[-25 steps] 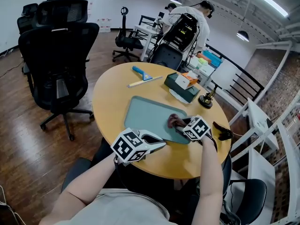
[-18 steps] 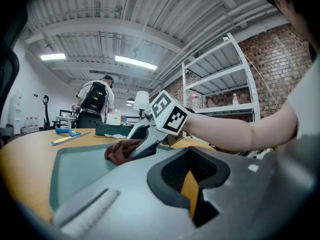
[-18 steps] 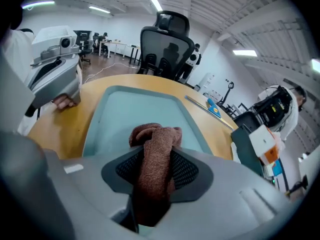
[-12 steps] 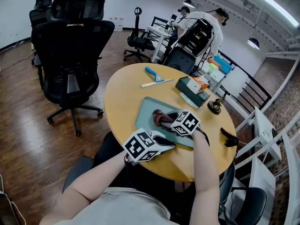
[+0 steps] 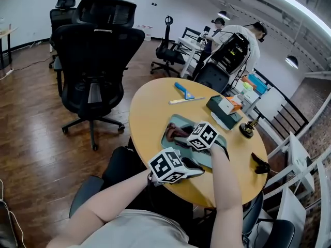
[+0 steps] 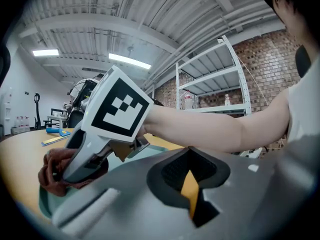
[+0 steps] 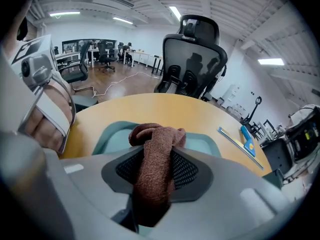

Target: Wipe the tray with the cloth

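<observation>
Over at the tray's left end now, the cloth has slid across from the right side, clamped in the right gripper — so that's one wiping pass about done. Left gripper sits at the near edge, jaws together, empty.
</observation>
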